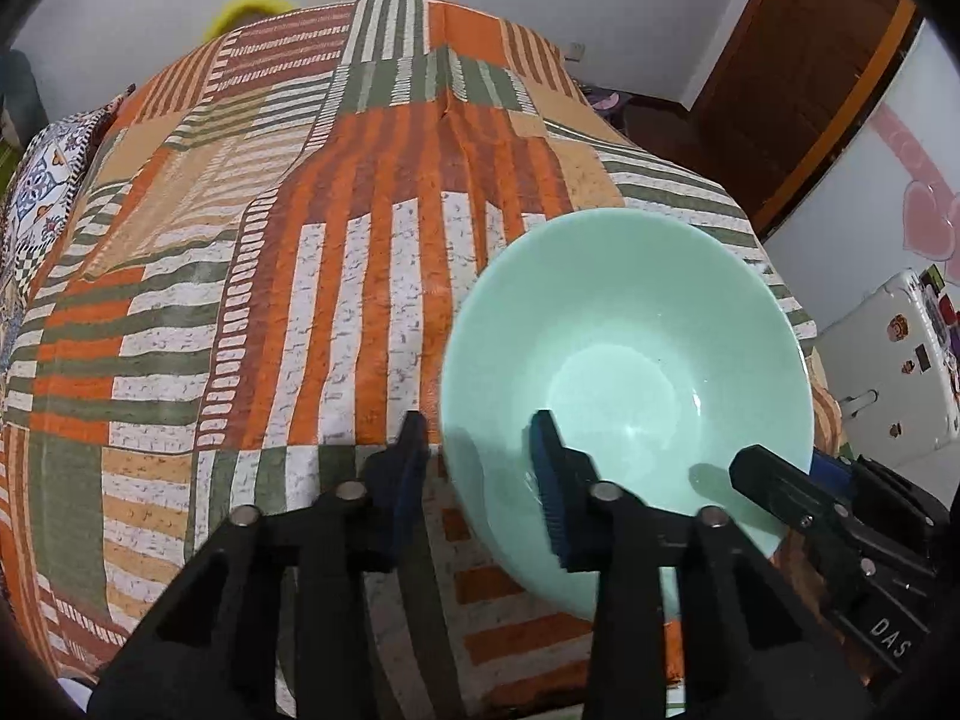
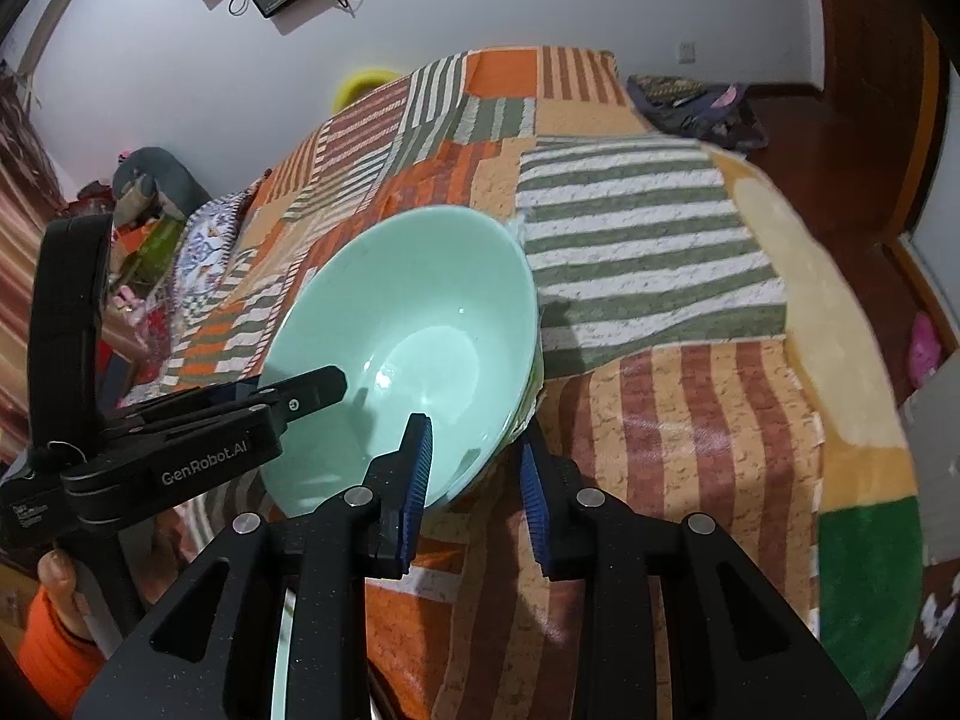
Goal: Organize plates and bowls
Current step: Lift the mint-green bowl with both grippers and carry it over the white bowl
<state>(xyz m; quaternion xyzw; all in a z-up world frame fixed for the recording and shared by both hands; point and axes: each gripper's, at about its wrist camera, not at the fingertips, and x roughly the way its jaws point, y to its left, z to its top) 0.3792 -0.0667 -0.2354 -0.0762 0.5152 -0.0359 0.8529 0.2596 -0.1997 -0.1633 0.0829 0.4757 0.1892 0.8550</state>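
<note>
Both hand-held grippers, left [image 1: 480,468] and right [image 2: 474,462], clamp opposite rims of the green bowl [image 1: 624,324] over the striped bedspread [image 1: 270,240].

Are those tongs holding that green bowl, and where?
Yes: both tongs, left and right, straddle the green bowl at its rim, on opposite sides.

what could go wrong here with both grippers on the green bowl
1. Both the left gripper and right gripper pinch only the thin rim of the green bowl, so the smooth bowl could slip or twist.
2. It sits on the soft patterned bedspread, so it may tip if one side lets go.
</note>
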